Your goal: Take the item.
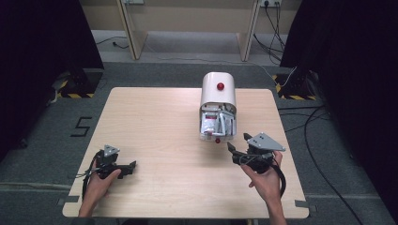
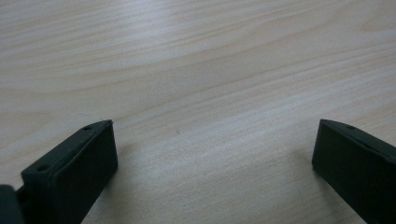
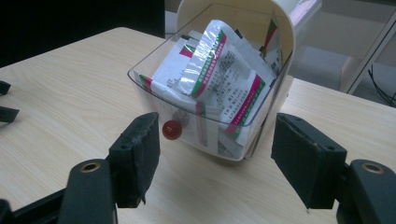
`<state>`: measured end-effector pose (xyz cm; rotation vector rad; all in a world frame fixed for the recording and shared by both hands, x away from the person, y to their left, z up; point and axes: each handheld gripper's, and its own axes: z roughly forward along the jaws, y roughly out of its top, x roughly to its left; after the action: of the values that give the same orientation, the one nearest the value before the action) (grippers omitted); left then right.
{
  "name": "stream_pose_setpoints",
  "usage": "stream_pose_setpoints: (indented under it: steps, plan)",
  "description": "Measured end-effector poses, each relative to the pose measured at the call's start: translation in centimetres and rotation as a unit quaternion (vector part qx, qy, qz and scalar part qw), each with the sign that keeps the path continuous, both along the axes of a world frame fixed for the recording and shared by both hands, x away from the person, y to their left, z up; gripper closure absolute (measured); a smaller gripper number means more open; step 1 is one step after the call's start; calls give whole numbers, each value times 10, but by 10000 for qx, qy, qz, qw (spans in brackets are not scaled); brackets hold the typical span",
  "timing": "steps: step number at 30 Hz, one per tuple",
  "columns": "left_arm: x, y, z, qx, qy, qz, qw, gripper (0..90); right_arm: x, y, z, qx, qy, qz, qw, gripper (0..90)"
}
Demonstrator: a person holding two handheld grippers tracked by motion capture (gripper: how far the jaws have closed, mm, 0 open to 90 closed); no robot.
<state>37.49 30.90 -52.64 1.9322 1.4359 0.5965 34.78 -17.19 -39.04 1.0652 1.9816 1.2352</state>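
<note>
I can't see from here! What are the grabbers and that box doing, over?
Left gripper open, over bare table. Right gripper open, facing the container. Clear drawer tilted out, packets inside. Nothing between, over.

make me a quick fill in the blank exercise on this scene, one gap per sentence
1. The clear drawer of the white box carries a small ____ knob.
2. The drawer is filled with paper ____.
3. The left gripper has its jaws ____ above bare wood.
4. The right gripper faces the ____.

Missing words: red; packets; open; drawer
</note>
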Motion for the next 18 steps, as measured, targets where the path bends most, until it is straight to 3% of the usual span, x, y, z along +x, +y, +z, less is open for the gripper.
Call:
stream_pose_setpoints:
  steps: [18]
  plan:
    - [0,0,0,4,3,-2,10000,0,16,19,10,28,-200,118,9997,358]
